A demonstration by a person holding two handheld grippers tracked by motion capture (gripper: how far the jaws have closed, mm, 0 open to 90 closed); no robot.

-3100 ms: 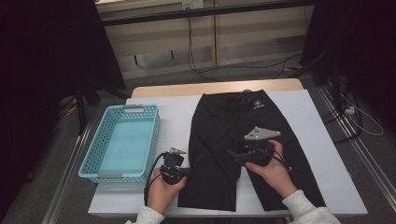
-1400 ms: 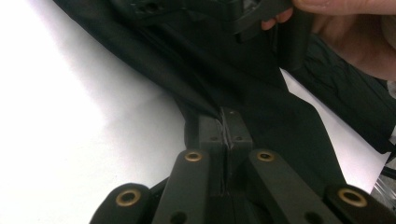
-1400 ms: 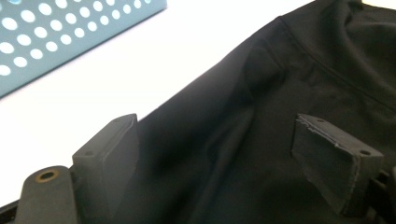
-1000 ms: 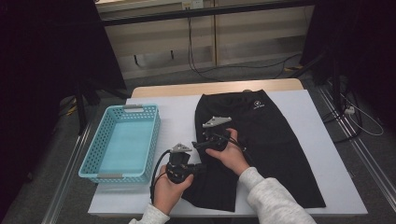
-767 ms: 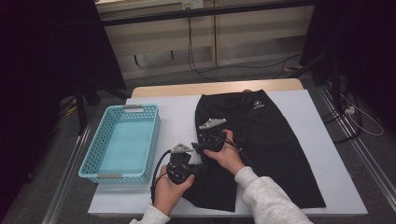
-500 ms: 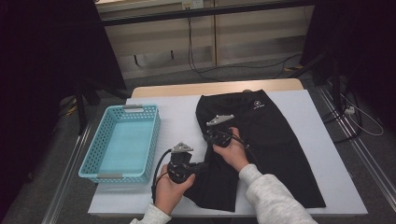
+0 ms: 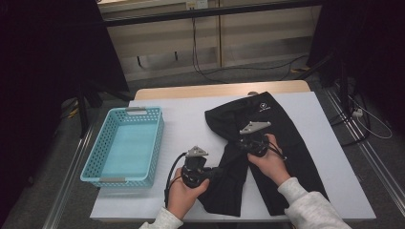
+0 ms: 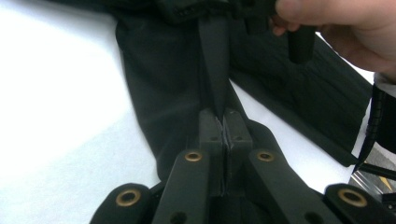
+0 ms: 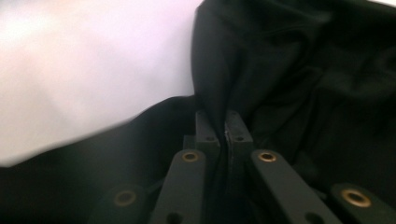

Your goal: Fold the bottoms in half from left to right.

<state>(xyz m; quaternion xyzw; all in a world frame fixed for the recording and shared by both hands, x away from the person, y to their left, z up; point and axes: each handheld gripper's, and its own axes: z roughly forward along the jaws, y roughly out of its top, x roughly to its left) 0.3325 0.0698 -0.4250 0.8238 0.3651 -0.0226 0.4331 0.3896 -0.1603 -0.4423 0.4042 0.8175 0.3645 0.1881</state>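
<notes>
A pair of black trousers (image 7: 291, 143) lies on the white table (image 7: 186, 119), waistband at the far end. My left gripper (image 7: 216, 172) is shut on the outer edge of the left leg, near the table's front. In the left gripper view its jaws (image 8: 224, 126) pinch a taut ridge of black cloth (image 8: 159, 70) that runs up to the right hand (image 8: 336, 28). My right gripper (image 7: 239, 142) is shut on the same leg's fabric farther up and holds it over the middle of the trousers. The right gripper view shows its jaws (image 9: 223, 123) clamped on a fold of the cloth (image 9: 303, 70).
A light blue plastic basket (image 7: 143, 110) stands on the left part of the table, with nothing in it. Bare white table lies between the basket and the trousers. Cables and dark stands are on the floor beyond the far edge and at the right.
My right gripper came over beside the left one, closed on the leg's edge, then moved right, drawing the cloth over the trousers. The left gripper has stayed put.
</notes>
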